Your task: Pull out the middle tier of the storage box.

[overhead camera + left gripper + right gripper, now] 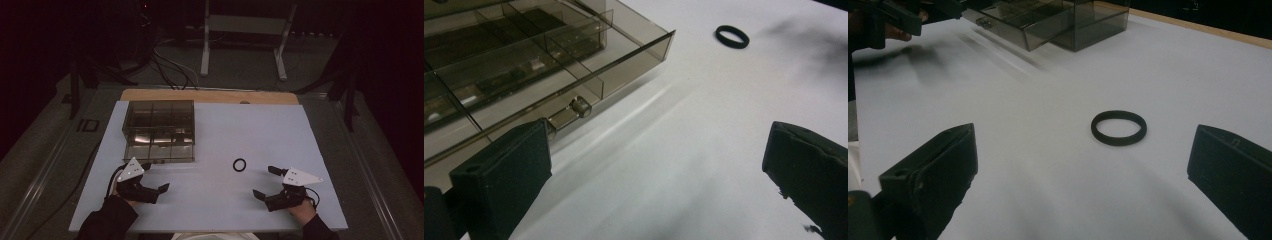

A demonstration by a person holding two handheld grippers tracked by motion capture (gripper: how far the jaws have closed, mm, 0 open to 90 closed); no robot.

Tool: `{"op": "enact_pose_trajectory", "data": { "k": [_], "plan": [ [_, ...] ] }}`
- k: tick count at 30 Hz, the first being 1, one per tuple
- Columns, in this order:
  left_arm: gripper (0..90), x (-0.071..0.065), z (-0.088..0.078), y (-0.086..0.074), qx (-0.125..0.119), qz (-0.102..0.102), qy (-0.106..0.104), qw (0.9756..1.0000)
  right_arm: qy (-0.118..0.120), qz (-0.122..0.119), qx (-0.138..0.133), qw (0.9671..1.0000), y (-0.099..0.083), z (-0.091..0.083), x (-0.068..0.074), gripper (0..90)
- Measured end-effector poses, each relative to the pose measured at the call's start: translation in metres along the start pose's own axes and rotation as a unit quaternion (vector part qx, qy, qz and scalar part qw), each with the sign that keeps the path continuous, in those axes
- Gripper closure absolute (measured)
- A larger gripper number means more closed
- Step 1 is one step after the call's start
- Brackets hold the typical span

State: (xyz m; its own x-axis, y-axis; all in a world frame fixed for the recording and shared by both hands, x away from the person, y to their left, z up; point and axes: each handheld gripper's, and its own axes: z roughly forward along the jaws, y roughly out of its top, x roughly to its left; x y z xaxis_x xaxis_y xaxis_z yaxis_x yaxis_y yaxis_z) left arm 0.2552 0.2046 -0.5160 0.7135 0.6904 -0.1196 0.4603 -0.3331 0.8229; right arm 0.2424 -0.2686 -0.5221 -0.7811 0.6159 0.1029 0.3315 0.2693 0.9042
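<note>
High view: a white table (210,200) bears a smoky clear plastic box (159,131) with divided compartments, its drawer drawn out toward the person. A black ring (239,165) lies flat on the table, to the right of the box and well apart from it. The left gripper (154,181) sits just in front of the box's drawer, jaws spread wide and holding nothing. The right gripper (264,182) rests on the near right side of the ring, close to it but not touching, jaws likewise spread and empty.

Right gripper view: the ring (1118,127) lies between and beyond the two open jaws, with the box (1058,20) farther off.

Left gripper view: the drawer's small knob (580,106) is just beside one jaw.
</note>
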Motion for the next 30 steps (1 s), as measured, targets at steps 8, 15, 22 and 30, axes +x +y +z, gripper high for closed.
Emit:
{"op": "enact_pose_trajectory", "data": {
  "k": [8,15,22,30],
  "plan": [
    [0.8,0.0016,0.0033,-0.0044,0.002,0.007,0.007,0.9999,0.002,0.002,0.005,1.0,-0.0004,0.0019,0.0,0.0],
    [0.8,0.0039,0.002,-0.0055,-0.001,0.001,0.013,0.9999,0.002,0.001,0.005,1.0,-0.0005,0.0028,0.0,0.0],
    [0.8,0.0031,0.0022,-0.0056,0.003,0.008,0.012,0.9999,0.003,0.001,0.006,1.0,-0.0003,0.003,0.0004,0.0],
    [0.8,0.0025,0.0021,-0.0057,0.003,0.009,0.009,0.9999,0.004,0.001,0.008,1.0,-0.0004,0.0034,0.0011,0.0]
  ]
}}
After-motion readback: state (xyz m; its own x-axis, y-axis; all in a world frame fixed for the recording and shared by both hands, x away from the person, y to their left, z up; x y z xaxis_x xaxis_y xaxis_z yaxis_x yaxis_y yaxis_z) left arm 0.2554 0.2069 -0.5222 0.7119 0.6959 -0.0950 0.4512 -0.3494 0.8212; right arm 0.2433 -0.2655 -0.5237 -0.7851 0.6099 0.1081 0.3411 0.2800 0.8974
